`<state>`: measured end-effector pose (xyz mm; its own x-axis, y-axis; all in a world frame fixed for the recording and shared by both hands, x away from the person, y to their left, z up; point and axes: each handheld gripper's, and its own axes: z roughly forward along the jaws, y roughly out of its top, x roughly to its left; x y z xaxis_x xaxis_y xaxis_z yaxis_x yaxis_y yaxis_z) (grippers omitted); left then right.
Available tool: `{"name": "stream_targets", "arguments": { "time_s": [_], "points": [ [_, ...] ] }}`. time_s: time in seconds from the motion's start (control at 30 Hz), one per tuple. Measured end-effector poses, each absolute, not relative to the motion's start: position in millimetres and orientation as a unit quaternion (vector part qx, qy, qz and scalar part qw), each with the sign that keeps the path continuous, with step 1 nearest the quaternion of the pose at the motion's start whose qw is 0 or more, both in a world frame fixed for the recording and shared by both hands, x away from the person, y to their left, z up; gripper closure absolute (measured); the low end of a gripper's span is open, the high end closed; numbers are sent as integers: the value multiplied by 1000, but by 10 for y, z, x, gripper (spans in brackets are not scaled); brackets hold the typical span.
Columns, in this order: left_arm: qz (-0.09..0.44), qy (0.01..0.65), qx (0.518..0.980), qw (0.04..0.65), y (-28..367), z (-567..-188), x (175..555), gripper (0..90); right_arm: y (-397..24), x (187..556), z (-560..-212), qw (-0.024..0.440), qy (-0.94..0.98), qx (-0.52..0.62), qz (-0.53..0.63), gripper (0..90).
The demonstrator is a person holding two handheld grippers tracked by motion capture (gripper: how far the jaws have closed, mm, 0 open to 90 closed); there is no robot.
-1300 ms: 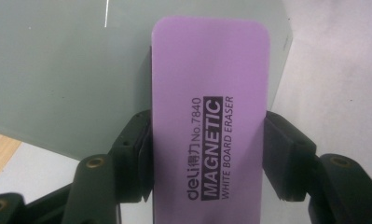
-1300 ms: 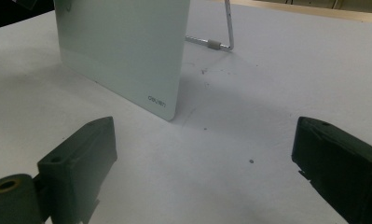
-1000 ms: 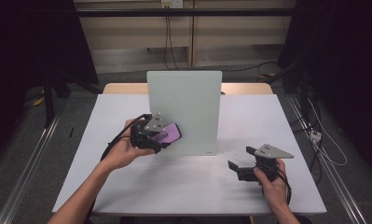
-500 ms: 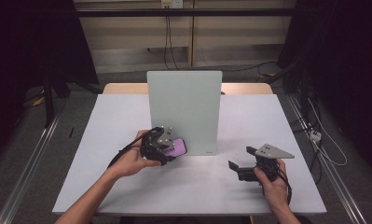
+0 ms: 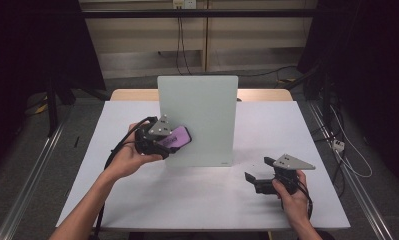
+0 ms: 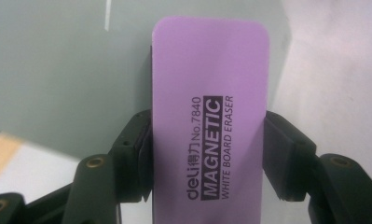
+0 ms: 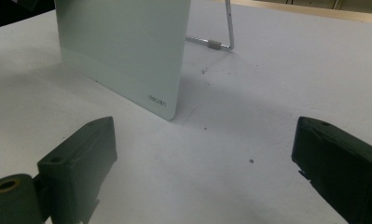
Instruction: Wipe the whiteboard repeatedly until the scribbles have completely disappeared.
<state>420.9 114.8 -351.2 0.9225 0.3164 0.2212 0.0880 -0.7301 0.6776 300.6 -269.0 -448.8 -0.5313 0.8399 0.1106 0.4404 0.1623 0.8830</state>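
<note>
On the white table (image 5: 137,200), a glass whiteboard (image 5: 202,115) stands upright. Against its lower left face, the left gripper (image 5: 173,140) clamps the purple magnetic whiteboard eraser (image 6: 211,116) by its long edges: light, rigid, probably easy to hold. Right of the board, the right gripper (image 5: 252,177) rests, fingers wide and empty.

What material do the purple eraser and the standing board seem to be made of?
The eraser: probably plastic with a smooth matte purple face, since the printed label "magnetic white board eraser" sits crisply on it. The board: likely glass or glossy coated sheet, pale grey-green with rounded corners; a thin metal wire stand props it.
</note>
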Motion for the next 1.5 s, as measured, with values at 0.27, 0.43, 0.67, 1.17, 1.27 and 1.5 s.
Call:
{"name": "stream_targets", "arguments": {
  "time_s": [0.27, 0.43, 0.67, 1.17, 1.27, 1.5],
  "points": [
    [184, 114, 909, 357, 1187, -3487, 4204, 409, -2693, 3004, -4488, 209, 732, 438, 478, 65],
    [172, 103, 922, 332, 1110, -3655, 4129, 409, -2689, 3001, -4486, 209, 732, 437, 479, 65],
    [134, 91, 941, 297, 1095, -3935, 4051, 409, -2694, 2998, -4486, 209, 731, 439, 479, 65],
    [87, 129, 934, 321, 1220, -3953, 4018, 409, -2639, 3060, -4495, 202, 732, 441, 479, 65],
    [92, 129, 933, 324, 1273, -3911, 4023, 410, -2640, 3060, -4498, 201, 732, 441, 479, 65],
    [82, 138, 927, 338, 1323, -3856, 4002, 409, -2675, 3016, -4490, 205, 731, 439, 479, 65]
  ]
}}
